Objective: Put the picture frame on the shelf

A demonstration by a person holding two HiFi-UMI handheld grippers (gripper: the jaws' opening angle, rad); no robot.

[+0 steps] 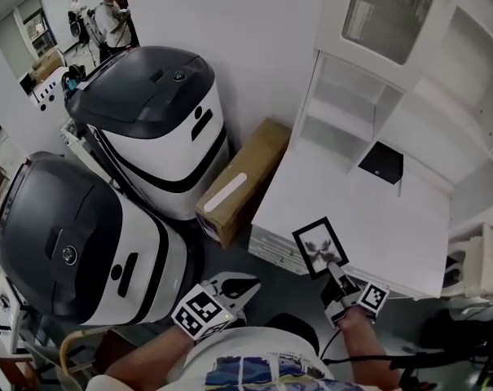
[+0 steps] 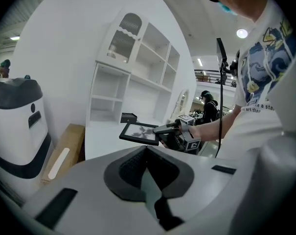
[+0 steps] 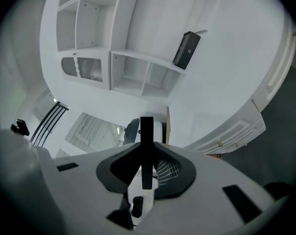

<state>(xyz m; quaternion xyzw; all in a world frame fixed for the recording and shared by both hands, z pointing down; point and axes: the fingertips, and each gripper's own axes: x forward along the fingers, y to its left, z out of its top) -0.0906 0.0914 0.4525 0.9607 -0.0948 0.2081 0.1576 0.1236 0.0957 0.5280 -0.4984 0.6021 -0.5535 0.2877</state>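
My left tongs [image 1: 234,287] low by my shirt, short of tabletop [image 1: 376,218] edge, clenched with nothing between. Right tongs [image 1: 336,274] grasping near corner of picture frame [image 1: 319,247] — frame roughly level, picture side up, over tabletop's near edge. Farther back small black box [image 1: 381,163] on tabletop — beyond it white shelf [image 1: 344,104] against wall
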